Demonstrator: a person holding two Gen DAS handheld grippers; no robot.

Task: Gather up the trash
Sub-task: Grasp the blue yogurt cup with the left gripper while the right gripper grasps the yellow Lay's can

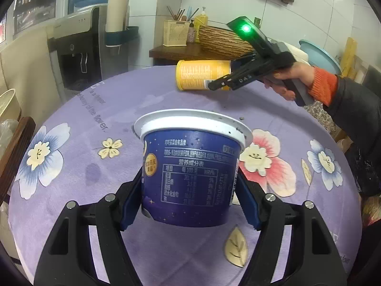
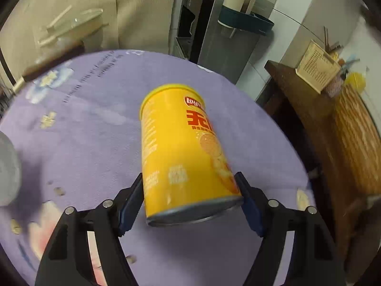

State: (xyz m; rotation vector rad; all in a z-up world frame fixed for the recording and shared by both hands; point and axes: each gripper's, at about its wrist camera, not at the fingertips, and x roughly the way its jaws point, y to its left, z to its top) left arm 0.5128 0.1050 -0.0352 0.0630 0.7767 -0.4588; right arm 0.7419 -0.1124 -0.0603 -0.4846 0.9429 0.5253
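Trash is in both tongs above the purple table (image 1: pixel 71 119), so keep the left gripper (image 1: pixel 188 190) tight on the blue cup (image 1: pixel 190 166) and the right gripper (image 2: pixel 190 195) tight on the yellow can (image 2: pixel 181 147), lifting both slowly.

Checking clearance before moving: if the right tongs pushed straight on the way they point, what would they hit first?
Probably the purple tablecloth, just beyond the yellow chip can already clamped in the right tongs; depth is hard to judge.
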